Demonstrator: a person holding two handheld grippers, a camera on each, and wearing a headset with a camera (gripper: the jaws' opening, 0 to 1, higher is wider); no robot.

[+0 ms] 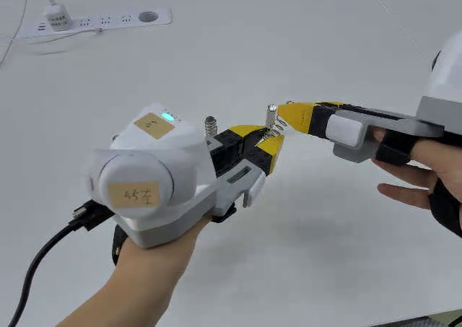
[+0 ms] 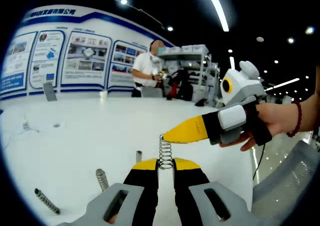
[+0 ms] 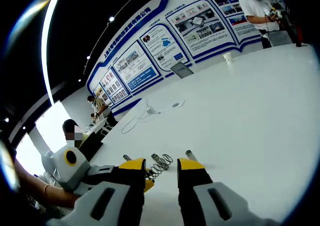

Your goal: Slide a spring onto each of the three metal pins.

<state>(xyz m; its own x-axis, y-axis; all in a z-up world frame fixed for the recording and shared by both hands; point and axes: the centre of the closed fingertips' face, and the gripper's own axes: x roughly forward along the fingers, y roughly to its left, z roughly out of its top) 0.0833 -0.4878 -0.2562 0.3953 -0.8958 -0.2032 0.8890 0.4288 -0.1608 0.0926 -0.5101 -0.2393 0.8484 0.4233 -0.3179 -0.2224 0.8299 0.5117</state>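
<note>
Left gripper view: left tongs (image 2: 165,162) are clamped on the upright spring (image 2: 165,151). The right tongs (image 2: 170,134) touch its top, seemingly apart. A bare pin (image 2: 139,156) stands at nine o'clock. I'd centre the coil squarely over that pin, lower straight, and release late.

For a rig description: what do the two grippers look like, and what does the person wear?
The left gripper has a rounded white housing, grey beneath, with two tan handwritten labels, a green light and a black rear cable; its jaws are black with yellow tips. The right gripper is white and grey, also yellow-tipped. Its hand wears a black strap and a red bracelet.
</note>
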